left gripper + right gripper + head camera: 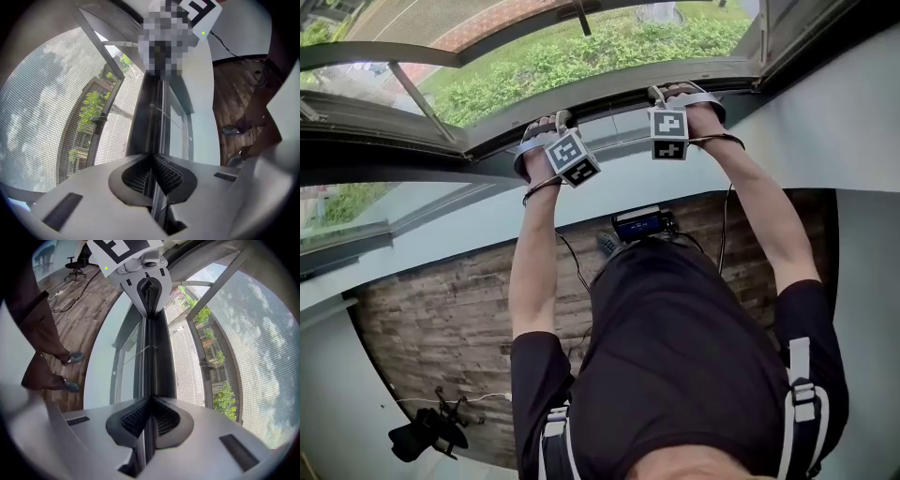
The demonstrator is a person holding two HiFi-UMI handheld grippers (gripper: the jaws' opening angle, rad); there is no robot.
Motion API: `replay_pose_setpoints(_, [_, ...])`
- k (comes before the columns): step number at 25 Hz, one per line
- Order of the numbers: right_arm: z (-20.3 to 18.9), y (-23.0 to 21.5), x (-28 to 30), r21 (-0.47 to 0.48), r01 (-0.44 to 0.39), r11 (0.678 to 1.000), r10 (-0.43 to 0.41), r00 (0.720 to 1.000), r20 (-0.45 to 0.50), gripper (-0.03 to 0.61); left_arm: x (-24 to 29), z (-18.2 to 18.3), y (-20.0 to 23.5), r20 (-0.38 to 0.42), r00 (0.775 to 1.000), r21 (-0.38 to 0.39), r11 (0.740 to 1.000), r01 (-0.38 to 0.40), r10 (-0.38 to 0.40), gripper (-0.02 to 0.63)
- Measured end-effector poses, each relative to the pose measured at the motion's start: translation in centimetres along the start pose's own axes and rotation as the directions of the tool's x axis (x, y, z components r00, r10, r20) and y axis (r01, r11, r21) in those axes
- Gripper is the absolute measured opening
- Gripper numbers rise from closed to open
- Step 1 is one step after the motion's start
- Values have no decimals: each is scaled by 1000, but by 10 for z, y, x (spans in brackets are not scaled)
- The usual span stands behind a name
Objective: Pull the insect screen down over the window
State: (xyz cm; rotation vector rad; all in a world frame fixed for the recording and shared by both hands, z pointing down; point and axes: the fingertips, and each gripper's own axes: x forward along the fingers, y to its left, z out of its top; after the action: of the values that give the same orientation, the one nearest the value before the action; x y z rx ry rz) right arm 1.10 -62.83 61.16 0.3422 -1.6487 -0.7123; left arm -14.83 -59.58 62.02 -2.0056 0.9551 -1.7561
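The insect screen's grey mesh (47,117) (255,333) covers the window opening, and its dark bottom bar (146,117) (157,362) lies low along the window frame. Both grippers hold a thin lip of that bar. My left gripper (152,161) (546,127) is shut on the lip, with the ribbed pads (171,176) pressed together on it. My right gripper (149,404) (673,94) is shut on the same lip further along. In the right gripper view the left gripper (147,291) shows at the top, aimed back along the bar. The person's arms reach down to the sill (609,108).
Outside are open casement sashes (384,56), green bushes and buildings. Below the window lies a wooden floor (441,319) with a small device (639,223), cables and a black office chair (427,433). The person's shoes (70,357) stand close to the white wall.
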Motion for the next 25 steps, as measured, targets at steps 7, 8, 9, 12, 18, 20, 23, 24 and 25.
replay_pose_setpoints(7, [2, 8, 5, 3, -16, 1000, 16, 1000, -3, 20, 4, -3, -9, 2, 1000, -7, 1000, 18, -18, 21])
replay_pose_setpoints(8, [2, 9, 7, 4, -19, 1000, 19, 1000, -4, 20, 6, -3, -10, 3, 1000, -10, 1000, 23, -23, 21])
replay_pose_setpoints(9, [3, 11, 9, 5, -24, 1000, 24, 1000, -4, 20, 8, -4, -13, 2, 1000, -11, 1000, 29, -29, 21])
replay_pose_setpoints(12, [3, 19, 12, 14, -39, 999, 39, 999, -1, 20, 12, -7, -20, -2, 999, -5, 999, 34, -34, 21])
replay_pose_setpoints(18, [2, 17, 11, 17, -37, 999, 37, 999, 4, 20, 11, -5, -17, 4, 1000, -7, 1000, 22, -22, 21])
replay_pose_setpoints(20, [1, 18, 10, 18, -51, 999, 51, 999, 5, 20, 12, -5, -19, 11, 999, -9, 999, 31, -31, 21])
replay_pose_setpoints(23, [4, 14, 16, 9, -7, 1000, 7, 1000, 4, 20, 13, -7, -17, 7, 1000, -35, 999, 9, -9, 21])
replay_pose_setpoints(24, [7, 12, 17, 10, 13, 1000, -13, 1000, 15, 20, 13, -9, -15, 0, 1000, -39, 999, -5, 5, 20])
replay_pose_setpoints(25, [9, 11, 15, 19, 21, 1000, -21, 999, 32, 20, 13, -8, -15, -3, 1000, -39, 999, -13, 13, 20])
